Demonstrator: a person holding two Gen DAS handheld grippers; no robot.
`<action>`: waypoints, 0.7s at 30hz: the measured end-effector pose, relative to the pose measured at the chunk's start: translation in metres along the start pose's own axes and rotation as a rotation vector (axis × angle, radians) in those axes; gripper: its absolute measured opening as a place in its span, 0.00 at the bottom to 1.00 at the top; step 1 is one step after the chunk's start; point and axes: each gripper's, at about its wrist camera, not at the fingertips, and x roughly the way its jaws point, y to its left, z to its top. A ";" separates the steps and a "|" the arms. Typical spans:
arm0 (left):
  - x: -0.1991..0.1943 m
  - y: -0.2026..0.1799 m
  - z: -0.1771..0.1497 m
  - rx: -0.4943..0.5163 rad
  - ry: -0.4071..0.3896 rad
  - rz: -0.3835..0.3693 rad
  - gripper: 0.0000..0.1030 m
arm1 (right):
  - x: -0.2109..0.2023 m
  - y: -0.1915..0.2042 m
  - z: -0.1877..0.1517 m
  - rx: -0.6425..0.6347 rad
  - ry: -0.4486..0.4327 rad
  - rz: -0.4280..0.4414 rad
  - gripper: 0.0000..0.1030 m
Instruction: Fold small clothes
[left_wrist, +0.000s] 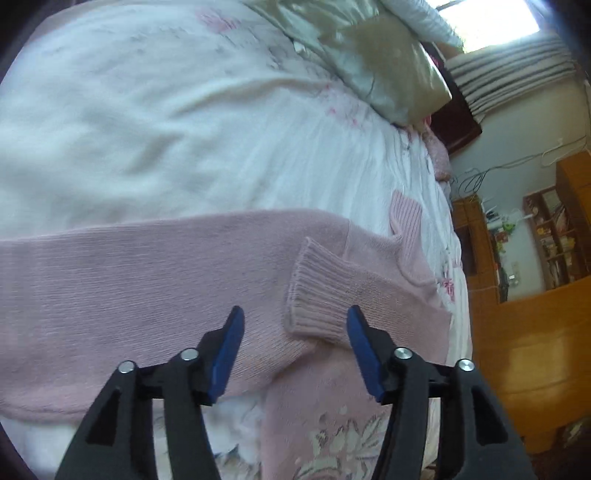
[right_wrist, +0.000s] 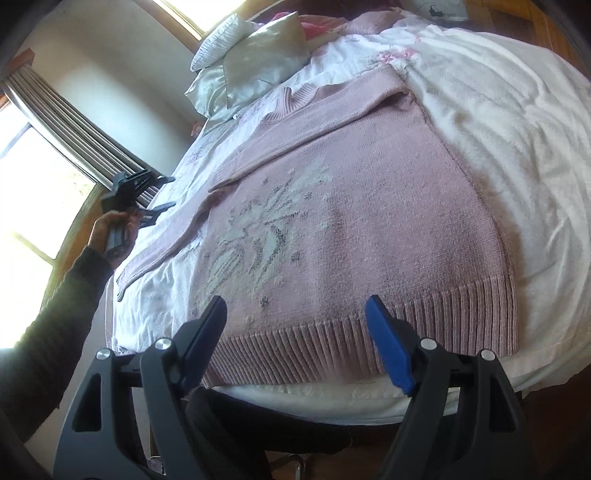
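While both grippers gape, pink sweater (right_wrist: 362, 206) shows no lettering.

White bed (right_wrist: 517, 155), satin pillows (right_wrist: 258, 62), bright window (right_wrist: 29, 177), wooden shelves (left_wrist: 554, 236).

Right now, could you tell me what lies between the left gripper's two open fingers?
In the left wrist view, the left gripper frames the ribbed cuff of the pink sweater; its fingers stand clear of it.
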 end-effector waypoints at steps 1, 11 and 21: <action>-0.031 0.020 -0.004 -0.019 -0.043 -0.001 0.70 | -0.002 0.003 -0.002 -0.007 -0.003 0.006 0.78; -0.207 0.231 -0.029 -0.359 -0.230 0.181 0.76 | 0.004 0.049 -0.022 -0.076 0.059 0.070 0.79; -0.170 0.263 -0.017 -0.398 -0.157 0.177 0.67 | -0.001 0.080 -0.029 -0.112 0.054 0.033 0.79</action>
